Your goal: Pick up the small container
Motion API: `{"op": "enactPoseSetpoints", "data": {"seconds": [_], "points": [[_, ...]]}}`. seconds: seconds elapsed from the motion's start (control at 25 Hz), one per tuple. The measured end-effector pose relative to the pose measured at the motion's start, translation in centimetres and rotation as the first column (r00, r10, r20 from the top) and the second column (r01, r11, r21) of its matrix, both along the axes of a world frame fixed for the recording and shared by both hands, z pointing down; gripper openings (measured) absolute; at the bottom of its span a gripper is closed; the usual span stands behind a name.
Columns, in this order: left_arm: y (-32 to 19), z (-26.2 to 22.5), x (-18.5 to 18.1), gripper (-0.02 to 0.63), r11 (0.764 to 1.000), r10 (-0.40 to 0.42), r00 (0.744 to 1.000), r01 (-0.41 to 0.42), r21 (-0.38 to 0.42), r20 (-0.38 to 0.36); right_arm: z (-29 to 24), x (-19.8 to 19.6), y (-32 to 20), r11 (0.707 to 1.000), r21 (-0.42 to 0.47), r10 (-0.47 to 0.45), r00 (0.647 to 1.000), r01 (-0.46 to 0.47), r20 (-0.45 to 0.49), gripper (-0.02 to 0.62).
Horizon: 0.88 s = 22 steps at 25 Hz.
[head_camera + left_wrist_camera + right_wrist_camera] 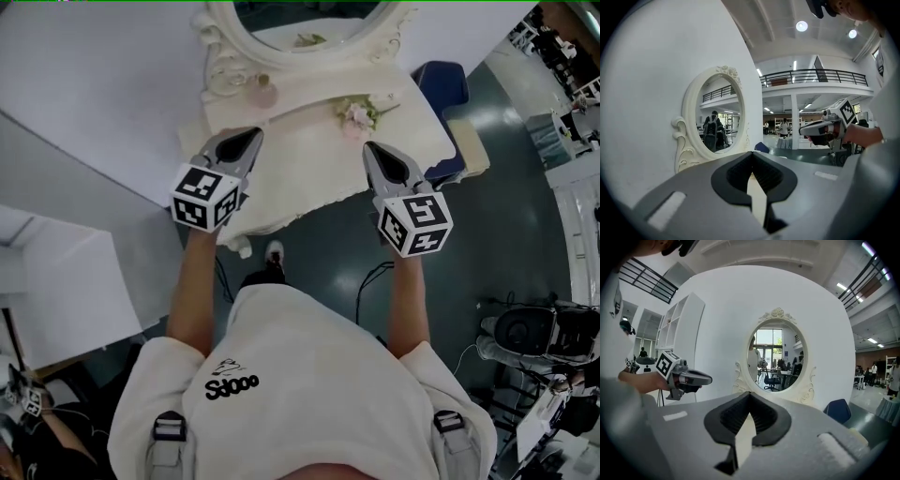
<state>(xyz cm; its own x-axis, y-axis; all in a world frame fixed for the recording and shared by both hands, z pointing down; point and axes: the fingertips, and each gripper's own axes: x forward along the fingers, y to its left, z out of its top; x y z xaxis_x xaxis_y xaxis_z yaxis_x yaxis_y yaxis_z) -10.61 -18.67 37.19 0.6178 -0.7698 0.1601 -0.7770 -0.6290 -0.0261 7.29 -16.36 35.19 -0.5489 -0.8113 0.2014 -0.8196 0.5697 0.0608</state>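
Hovering above a white dressing table [309, 169], the left gripper [247, 139] and the right gripper [374, 152] are both being held with jaws closed and nothing between them. What is being taken for the small container [265, 92], a pale pink piece, is standing at the foot of the oval mirror [300, 17], just ahead of the left gripper. For a clean pick, the left jaws are probably best being opened before the approach and brought in low, clear of the carved frame and the flower sprig [357, 114]. The container is being hidden below the jaws in both gripper views, and its exact shape is being lost overhead.
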Motion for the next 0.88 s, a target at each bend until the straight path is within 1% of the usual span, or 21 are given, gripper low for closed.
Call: {"op": "enactPoseSetpoints", "data": {"seconds": [0.2,0.36,0.44,0.52,0.64,0.8,0.88], "points": [[-7.4,0.6,-1.1,0.018,0.999,-0.017,1.000,0.018,-0.029,0.004,0.9,-0.4,-6.4,0.999,-0.038,0.014,1.000,-0.014,-0.003,0.003],[-12.1,1.9,-1.9,0.020,0.997,-0.035,0.999,0.035,-0.071,0.001,1.9,-1.4,-10.7,0.998,-0.068,0.015,1.000,-0.016,-0.008,0.003],[-13.8,2.8,-2.2,0.064,0.994,-0.046,0.999,0.046,-0.098,-0.002,2.5,-1.8,-12.3,0.996,-0.083,0.014,1.000,-0.015,-0.016,0.002],[-15.3,3.9,-2.3,0.093,0.990,-0.057,0.998,0.056,-0.129,-0.004,3.0,-1.9,-13.6,0.995,-0.094,0.014,1.000,-0.016,-0.024,0.003],[-17.5,5.9,-2.1,0.159,0.978,-0.089,0.996,0.084,-0.190,-0.016,3.8,-1.7,-15.2,0.994,-0.113,0.007,1.000,-0.011,-0.030,0.003],[-20.0,8.6,-2.0,0.240,0.952,-0.174,0.984,0.161,-0.261,-0.028,5.1,-0.7,-17.2,0.987,-0.156,-0.033,0.999,0.027,-0.034,0.003],[-21.3,9.4,-2.2,0.258,0.939,-0.220,0.975,0.204,-0.276,-0.028,5.4,-0.5,-18.6,0.985,-0.165,-0.066,0.997,0.059,-0.036,0.003]]}}
